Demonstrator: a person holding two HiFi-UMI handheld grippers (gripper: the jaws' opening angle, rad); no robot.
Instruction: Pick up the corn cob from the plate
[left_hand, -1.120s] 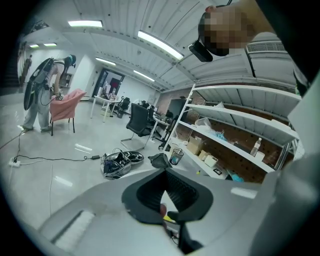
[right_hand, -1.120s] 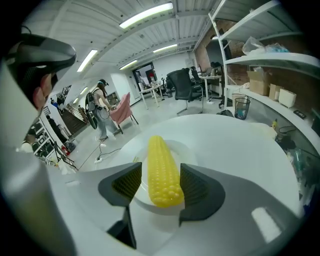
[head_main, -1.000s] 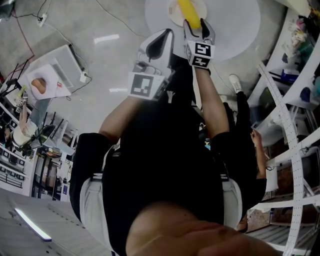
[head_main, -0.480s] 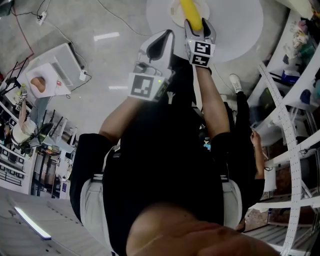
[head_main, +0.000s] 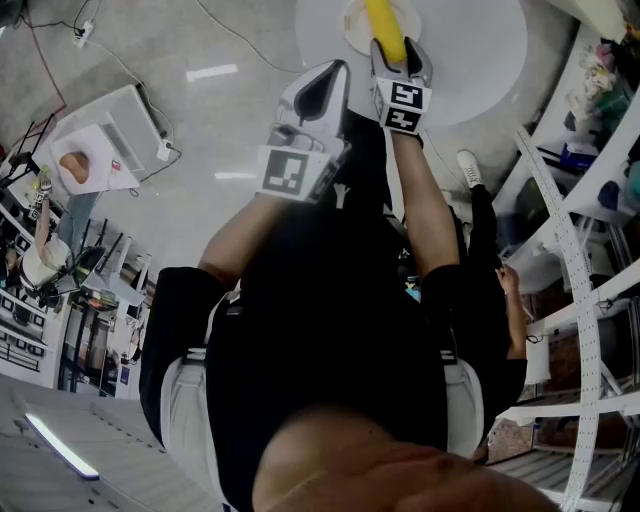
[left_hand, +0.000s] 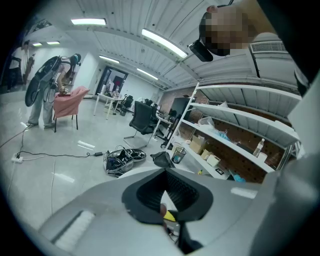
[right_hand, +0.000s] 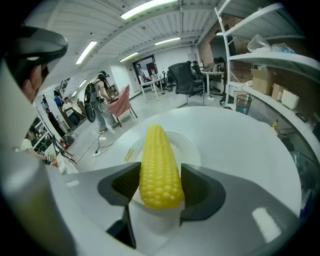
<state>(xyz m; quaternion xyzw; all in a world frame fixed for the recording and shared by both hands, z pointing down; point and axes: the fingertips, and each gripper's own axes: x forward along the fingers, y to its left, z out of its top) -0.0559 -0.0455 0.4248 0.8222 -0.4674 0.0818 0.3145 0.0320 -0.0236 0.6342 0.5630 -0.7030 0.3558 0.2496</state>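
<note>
The yellow corn cob (right_hand: 159, 165) sits lengthwise between the two dark pads of my right gripper (right_hand: 160, 189), which is shut on its near end. Its far end points out over the white plate (right_hand: 189, 148) on the round white table (right_hand: 250, 145). Whether the cob still touches the plate I cannot tell. In the head view the corn cob (head_main: 384, 28) sticks out beyond the right gripper (head_main: 398, 52), above the plate (head_main: 353, 24). My left gripper (head_main: 322, 82) hangs just left of it, off the table's edge. Its pads (left_hand: 145, 200) meet, holding nothing.
Metal shelving (head_main: 585, 200) runs along the right side, with boxes and bottles on the shelves (left_hand: 225, 150). A white box unit (head_main: 110, 140) and cables lie on the floor at left. Office chairs (right_hand: 182, 80) and people stand further back in the room.
Almost nothing differs: the right gripper with the cob has drifted very slightly to the right in the head view. The left gripper stays where it was.
</note>
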